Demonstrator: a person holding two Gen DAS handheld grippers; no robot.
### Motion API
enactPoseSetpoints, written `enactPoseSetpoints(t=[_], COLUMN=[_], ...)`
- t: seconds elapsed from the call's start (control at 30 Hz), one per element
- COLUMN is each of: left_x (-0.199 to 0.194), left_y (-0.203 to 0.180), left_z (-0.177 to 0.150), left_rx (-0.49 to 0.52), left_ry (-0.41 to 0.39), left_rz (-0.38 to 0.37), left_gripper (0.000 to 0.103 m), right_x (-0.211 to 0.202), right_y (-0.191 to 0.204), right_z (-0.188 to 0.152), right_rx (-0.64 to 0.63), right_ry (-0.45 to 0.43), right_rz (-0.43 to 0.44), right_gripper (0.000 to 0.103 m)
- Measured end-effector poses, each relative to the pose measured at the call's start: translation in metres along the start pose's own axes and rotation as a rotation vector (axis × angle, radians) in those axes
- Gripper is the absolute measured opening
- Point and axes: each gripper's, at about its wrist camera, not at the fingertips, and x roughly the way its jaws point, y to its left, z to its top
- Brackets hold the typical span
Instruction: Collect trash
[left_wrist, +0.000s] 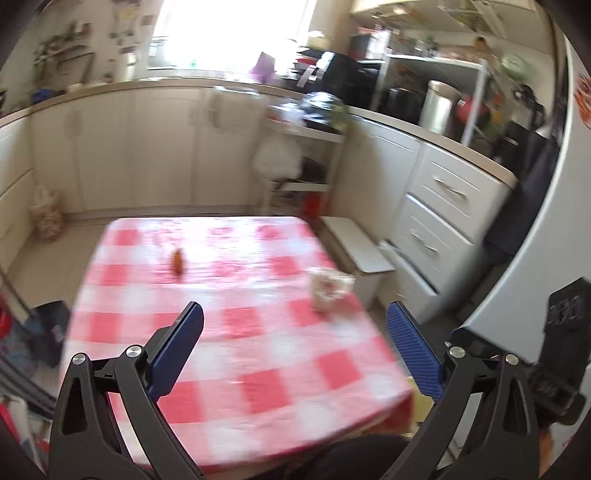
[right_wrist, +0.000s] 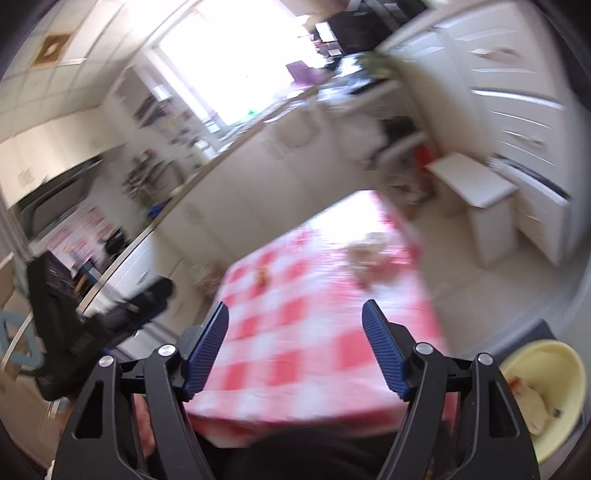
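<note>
- Left wrist view: the left gripper (left_wrist: 295, 354) hangs over the near edge of the table (left_wrist: 258, 387) with its 2 blue fingers (left_wrist: 177, 350) spread wide and nothing between them.
- 2 pieces of trash show on the checked cloth. The wrapper (left_wrist: 330, 288), crumpled and pale, sits near the table's right edge, ahead and slightly right of the fingers' midline. The brown scrap (left_wrist: 178, 261) lies nearer the table's far left, ahead and to the left, and looks upright or end-on; blur hides its long axis.
- Right wrist view: the right gripper (right_wrist: 295, 347) is also over the table's near edge, its fingers (right_wrist: 382, 350) well apart and holding nothing.
- From here the wrapper (right_wrist: 369, 258) lies ahead and a little right of the midline, by the table's right edge; the brown scrap (right_wrist: 263, 277) lies ahead and a little left.
- A yellow bin (right_wrist: 546, 391), already holding some crumpled waste, stands off the table's near right corner, just beside the right gripper.
- Judgement: the wrapper is the nearer piece, and the right gripper, on the bin's side of the table, looks better placed for it.
</note>
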Motion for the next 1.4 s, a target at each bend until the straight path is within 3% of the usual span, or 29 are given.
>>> enactPoseSetpoints(t=[0.23,0.37,0.5,0.8,1.4], left_x=[-0.019,-0.021,-0.023,-0.025,-0.023], left_y=[0.121,0.167,0.172,0.145,0.144], left_z=[-0.004,-0.018,-0.020,-0.027,-0.028], left_rx=[-0.113,-0.211,-0.201,-0.114,-0.126], left_ry=[-0.034,-0.024,-0.045,-0.052,-0.041], left_rz=[0.160,0.163,0.139,0.137,0.140], left_gripper=[0.096,0.096,0.096,0.096,0.096], right_x=[0.061,0.081,0.082,0.095,0.096], right_y=[0.065,0.072,0.080,0.085,0.085], right_z=[-0.012,-0.026,-0.026,-0.029,-0.031], right_rx=[-0.099,-0.126,-0.124,-0.128,-0.110], right_ry=[0.052,0.098,0.086,0.102,0.107], right_rz=[0.032,-0.011,-0.005,-0.029,-0.020], right_gripper=[0.076,0.076,0.081,0.082,0.085])
